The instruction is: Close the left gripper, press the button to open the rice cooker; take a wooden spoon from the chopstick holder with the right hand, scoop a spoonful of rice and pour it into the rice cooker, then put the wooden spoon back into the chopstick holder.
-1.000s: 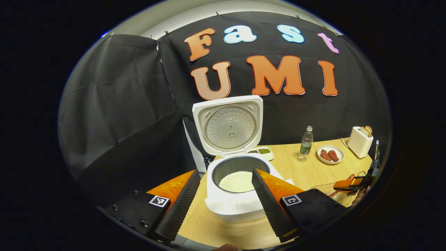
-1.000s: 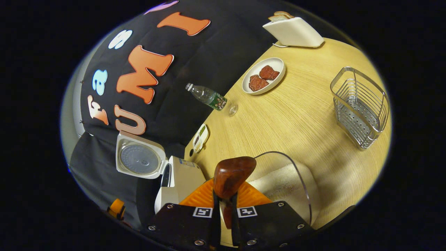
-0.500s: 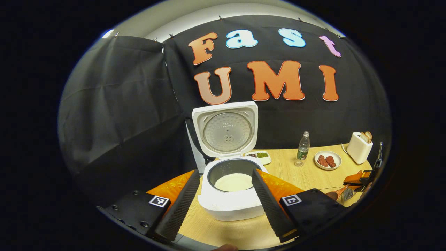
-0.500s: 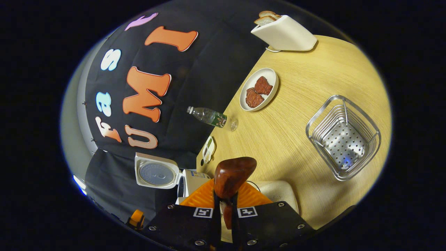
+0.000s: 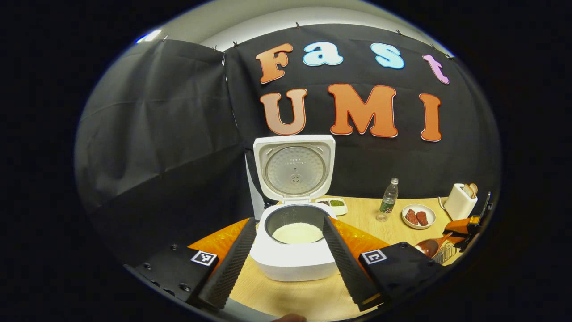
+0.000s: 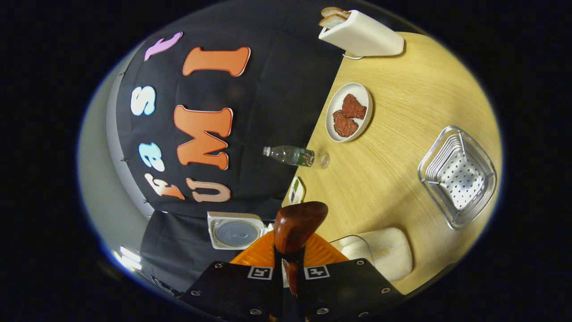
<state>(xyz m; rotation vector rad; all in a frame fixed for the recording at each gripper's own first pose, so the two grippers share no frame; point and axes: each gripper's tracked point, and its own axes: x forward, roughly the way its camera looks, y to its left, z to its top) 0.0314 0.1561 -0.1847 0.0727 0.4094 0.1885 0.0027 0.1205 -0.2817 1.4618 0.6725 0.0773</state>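
Looking along our left gripper [image 5: 286, 261], we see its two fingers spread wide apart with nothing between them, and the rice cooker [image 5: 292, 250] sits straight ahead in the gap. Its lid [image 5: 294, 167] stands upright at the back, fully open, and the dark inner pot holds a flat bed of white rice [image 5: 297, 232]. Just behind the cooker to the right lies a small divided dish [image 5: 331, 204] with dark and green contents we cannot name. Farther right on the wooden table [image 5: 366, 219] stand a water bottle [image 5: 388, 200], a plate with two pieces of red meat [image 5: 418, 216], and a white toaster with bread in its slots [image 5: 460, 201]. At the far right edge our other gripper carries the wooden spoon [image 5: 432, 246].

In the right gripper view, our right gripper [image 6: 289, 268] is clamped on the wooden spoon's [image 6: 297, 226] handle, both fingers pressing it, and the bowl of the spoon sticks out ahead of the fingertips. Whether rice lies in the bowl we cannot tell. Just beside the gripper, to its right, a clear container of rice [image 6: 380, 250] rests on the table. Well ahead and to the right stands the metal chopstick holder [image 6: 458, 176], its perforated floor bare. The rice cooker's open lid [image 6: 234, 230] shows close to the left of the spoon.
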